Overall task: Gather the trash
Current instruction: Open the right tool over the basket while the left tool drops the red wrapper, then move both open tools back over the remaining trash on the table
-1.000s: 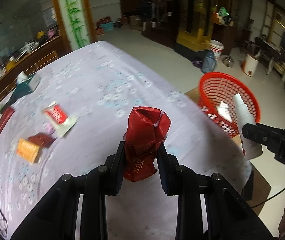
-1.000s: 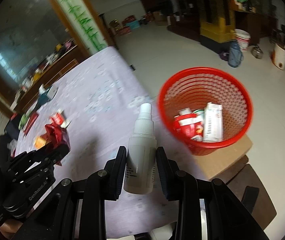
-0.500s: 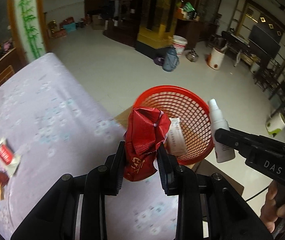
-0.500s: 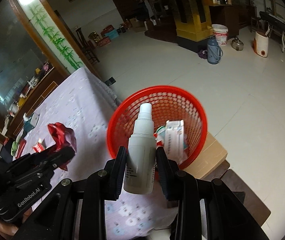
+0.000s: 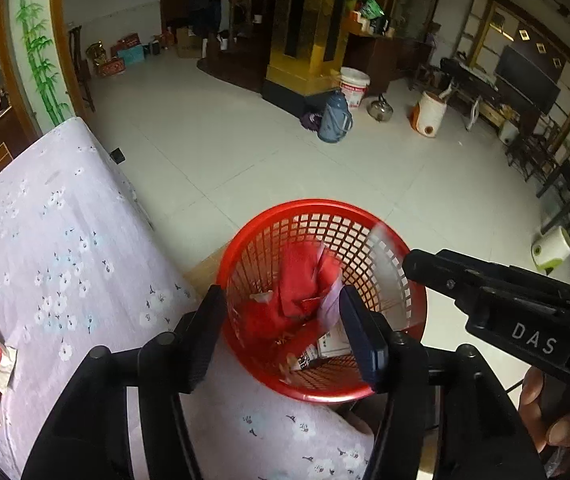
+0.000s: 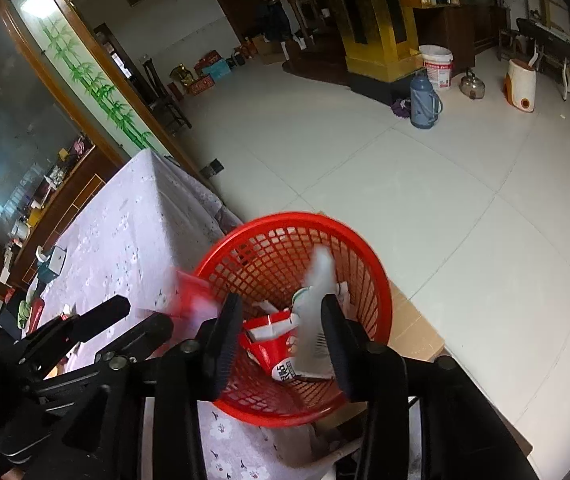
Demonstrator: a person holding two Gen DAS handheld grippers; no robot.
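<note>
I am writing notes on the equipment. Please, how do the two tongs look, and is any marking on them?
Both tongs are matte black, each with two flat fingers lined with ribbed pads and joined by round bolts. The right tongs carry white letters "DAS" on the side, held by a bare hand. The left tongs show no marking here.

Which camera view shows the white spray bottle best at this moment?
The right wrist view: the white spray bottle appears whole, though blurred, between the open right gripper fingers, over the red basket. The left wrist view shows only a faint white streak at the basket's rim.
</note>
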